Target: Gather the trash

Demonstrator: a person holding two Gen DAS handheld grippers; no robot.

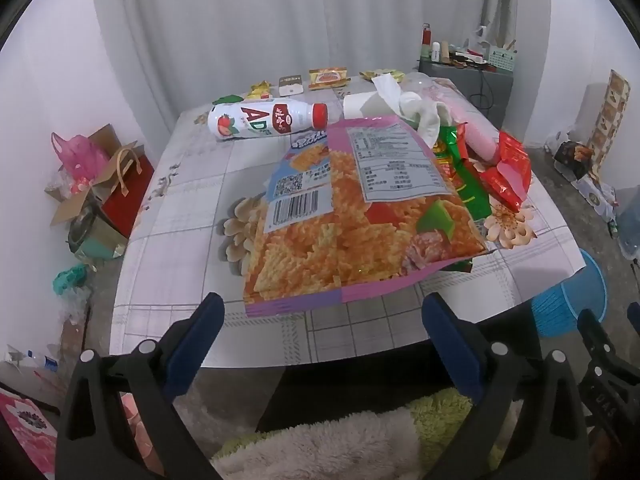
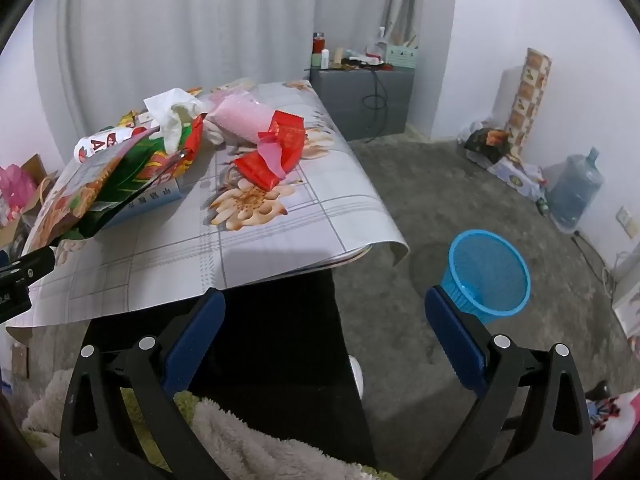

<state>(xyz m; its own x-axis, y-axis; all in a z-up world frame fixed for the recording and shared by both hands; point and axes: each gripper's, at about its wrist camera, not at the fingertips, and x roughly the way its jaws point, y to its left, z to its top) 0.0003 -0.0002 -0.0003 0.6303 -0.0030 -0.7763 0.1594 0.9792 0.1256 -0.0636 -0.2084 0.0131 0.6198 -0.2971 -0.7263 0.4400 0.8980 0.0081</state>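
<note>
The jaws of the left gripper (image 1: 322,316) and the right gripper (image 2: 324,312) are both wide open and hold nothing. A big snack bag (image 1: 352,216) lies near the front edge of the table (image 1: 184,184), with a red wrapper (image 2: 276,152) by the right edge and a milk bottle (image 1: 264,118) lying farther back. The blue trash basket (image 2: 486,272) stands on the floor off the table's front right corner.
</note>
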